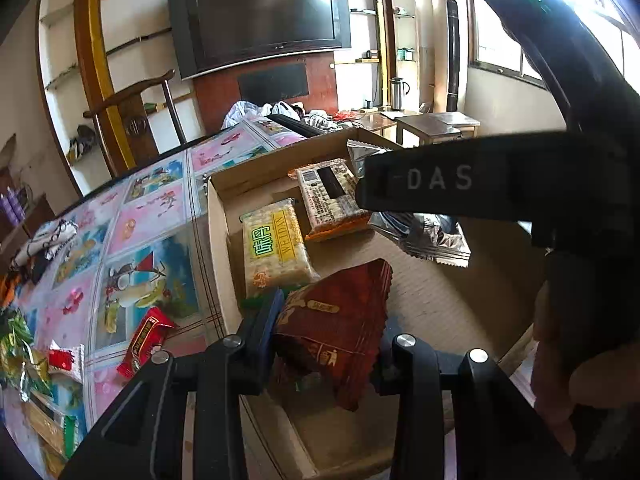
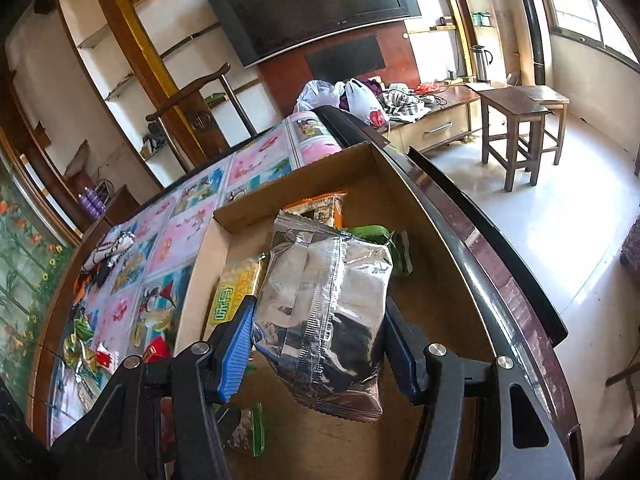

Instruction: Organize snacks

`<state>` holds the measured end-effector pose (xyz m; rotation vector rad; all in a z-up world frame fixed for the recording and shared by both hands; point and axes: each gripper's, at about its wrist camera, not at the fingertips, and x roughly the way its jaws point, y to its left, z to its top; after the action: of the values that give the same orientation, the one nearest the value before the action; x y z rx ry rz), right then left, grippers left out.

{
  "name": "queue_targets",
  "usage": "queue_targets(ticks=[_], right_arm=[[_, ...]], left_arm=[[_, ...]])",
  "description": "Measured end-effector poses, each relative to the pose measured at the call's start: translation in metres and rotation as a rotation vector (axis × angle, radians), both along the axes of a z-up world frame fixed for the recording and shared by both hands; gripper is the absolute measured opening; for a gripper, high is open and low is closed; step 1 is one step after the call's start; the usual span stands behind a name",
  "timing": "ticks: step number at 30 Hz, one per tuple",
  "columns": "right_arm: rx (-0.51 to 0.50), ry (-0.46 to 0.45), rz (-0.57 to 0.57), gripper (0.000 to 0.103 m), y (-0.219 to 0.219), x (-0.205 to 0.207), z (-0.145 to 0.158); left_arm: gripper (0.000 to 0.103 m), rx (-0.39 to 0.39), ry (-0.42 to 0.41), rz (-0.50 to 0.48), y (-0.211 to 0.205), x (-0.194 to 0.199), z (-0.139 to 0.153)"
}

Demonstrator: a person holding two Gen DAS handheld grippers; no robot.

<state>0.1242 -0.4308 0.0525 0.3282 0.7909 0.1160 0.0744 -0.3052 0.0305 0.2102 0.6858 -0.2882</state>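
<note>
right claw's body point(image 1: 480, 184) over part of the silver packet point(image 1: 424, 236)

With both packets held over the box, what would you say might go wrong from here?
1. The silver packet hangs from the right gripper near its lower end, so it may swing or slip.
2. The left gripper pinches the dark red packet at an edge; it could land on the yellow cracker packet in the cardboard box.

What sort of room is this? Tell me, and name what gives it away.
Most likely a home living room. A big flat television hangs on a wall among built-in shelves, a wooden chair stands at the table, and a low cabinet under the window holds a kettle and bags.
</note>
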Motion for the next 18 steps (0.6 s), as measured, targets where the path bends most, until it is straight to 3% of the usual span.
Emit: queue_targets(ticks=[6, 18], right_arm=[[-0.04, 0.02, -0.003, 0.064, 0.0035, 0.0008, -0.0047], [-0.087, 0.046, -0.009, 0.064, 0.0077, 0.0018, -0.01]], left_arm=[[0.035, 0.048, -0.018, 0.0, 0.0, 0.0015, -0.0074], [0.035, 0.033, -0.002, 0.002, 0.0058, 0.0043, -0.0075]])
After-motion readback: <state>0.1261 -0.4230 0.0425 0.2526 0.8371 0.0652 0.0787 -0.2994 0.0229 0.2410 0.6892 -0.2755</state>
